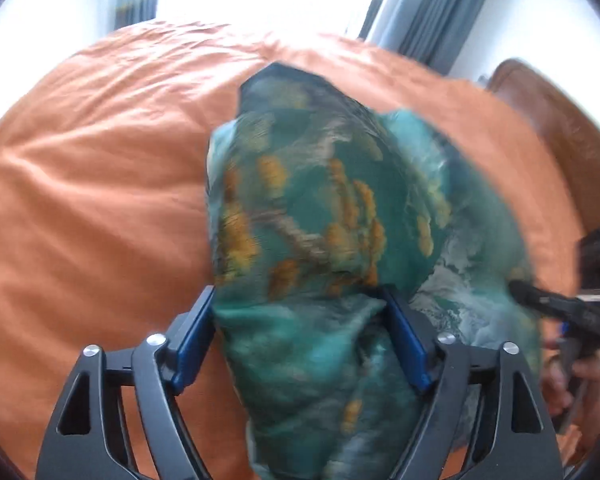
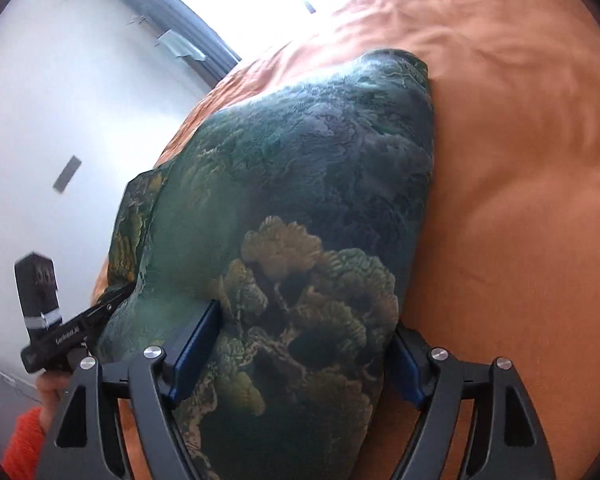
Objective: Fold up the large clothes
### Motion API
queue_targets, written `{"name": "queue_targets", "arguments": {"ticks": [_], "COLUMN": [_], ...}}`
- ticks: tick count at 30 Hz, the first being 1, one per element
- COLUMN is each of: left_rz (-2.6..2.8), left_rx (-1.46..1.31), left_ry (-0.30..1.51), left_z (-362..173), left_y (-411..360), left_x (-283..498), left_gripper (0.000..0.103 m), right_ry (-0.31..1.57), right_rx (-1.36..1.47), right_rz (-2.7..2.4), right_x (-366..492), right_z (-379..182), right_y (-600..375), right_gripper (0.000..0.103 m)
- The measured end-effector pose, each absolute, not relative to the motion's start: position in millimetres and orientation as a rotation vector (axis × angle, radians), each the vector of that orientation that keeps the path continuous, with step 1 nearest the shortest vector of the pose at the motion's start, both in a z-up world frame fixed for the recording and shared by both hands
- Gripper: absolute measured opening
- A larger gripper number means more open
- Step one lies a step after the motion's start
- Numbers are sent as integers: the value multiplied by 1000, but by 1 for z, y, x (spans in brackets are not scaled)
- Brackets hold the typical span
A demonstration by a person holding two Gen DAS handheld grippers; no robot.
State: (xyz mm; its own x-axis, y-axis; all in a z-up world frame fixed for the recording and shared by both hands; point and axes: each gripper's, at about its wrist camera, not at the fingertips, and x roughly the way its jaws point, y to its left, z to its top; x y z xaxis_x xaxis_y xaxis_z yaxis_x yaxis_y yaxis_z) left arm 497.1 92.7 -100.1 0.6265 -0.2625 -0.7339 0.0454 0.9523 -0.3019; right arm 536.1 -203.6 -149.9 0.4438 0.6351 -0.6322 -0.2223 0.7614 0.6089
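Cloth (image 1: 319,200) fills both spread grippers: the left gripper (image 1: 300,320) and right gripper (image 2: 307,344) each straddle it, grip unclear. It hangs ahead over the bed (image 1: 100,160). Keep corners level, lower evenly.

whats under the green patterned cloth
An orange bed cover lies beneath the green patterned cloth and spreads out around it. Whatever sits directly under the draped middle is covered, so anything else there cannot be seen.
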Motion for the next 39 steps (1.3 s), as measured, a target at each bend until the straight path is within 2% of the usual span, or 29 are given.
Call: {"name": "queue_targets", "arguments": {"ticks": [3,5,8,10,11,13,18,22,28,39], "left_rz": [-159,-137,-27,53,80,135,313,232,148,117], "left_rx": [-190,-89,57,116,118,92,122,167,-7,15], "left_ry": [724,630,507,471,465,468,403,503,653,666], "left_z": [-61,-39,-14,-1,6,14,7,-5,-6,8], "left_y": [84,73,56,40,37,42,47,36,44,26], "left_x": [450,413,368,345,340,325,277,263,247,221], "left_gripper": [87,101,102,103,103,103,103,103,103,103], "right_ry": [854,785,629,515,476,426,477,484,518,567], "right_rx": [497,379,140,18,-8,-17,47,-36,-51,-44], "right_rz": [558,514,403,292,247,170,135,42,35,78], "right_x": [501,472,407,363,349,320,292,268,228,199], "right_z": [-133,-111,-70,-50,-42,-30,-30,-26,-15,3], "right_y": [-224,-226,-214,-208,-208,-213,-229,-211,-204,-190], "right_gripper": [81,82,83,90,99,103,103,103,103,103]}}
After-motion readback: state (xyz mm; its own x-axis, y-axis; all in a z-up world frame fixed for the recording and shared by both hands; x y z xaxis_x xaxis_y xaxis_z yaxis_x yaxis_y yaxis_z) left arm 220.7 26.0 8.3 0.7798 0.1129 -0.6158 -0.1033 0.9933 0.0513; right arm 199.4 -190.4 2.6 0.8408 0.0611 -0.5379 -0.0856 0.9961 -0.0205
